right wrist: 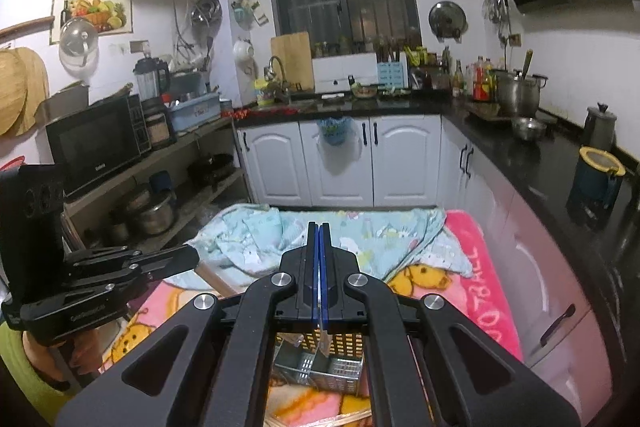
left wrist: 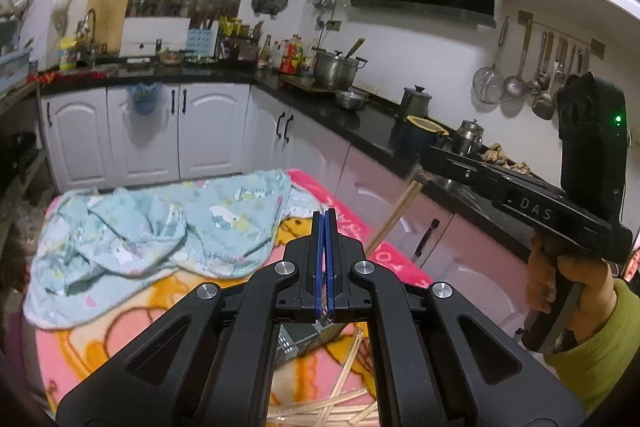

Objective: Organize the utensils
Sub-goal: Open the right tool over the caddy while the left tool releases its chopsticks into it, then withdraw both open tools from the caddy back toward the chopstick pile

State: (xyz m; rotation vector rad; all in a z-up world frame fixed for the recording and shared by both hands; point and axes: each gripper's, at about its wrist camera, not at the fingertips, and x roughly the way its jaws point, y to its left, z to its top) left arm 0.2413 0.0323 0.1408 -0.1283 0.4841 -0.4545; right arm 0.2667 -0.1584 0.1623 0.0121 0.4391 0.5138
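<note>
While the metal basket (right wrist: 320,367) beneath your grippers holds nothing visible, most wooden chopsticks (left wrist: 340,403) lie loose on the pink blanket (left wrist: 120,339) beside it; your left gripper (left wrist: 325,223) is pressed together empty, your right gripper (right wrist: 319,239) pinches something thin.

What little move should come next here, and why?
Probably lower the right gripper toward the metal utensil holder beneath it. Its jaws look shut on a chopstick hanging in mid-air, and the holder sits just below, so the drop seems short.
</note>
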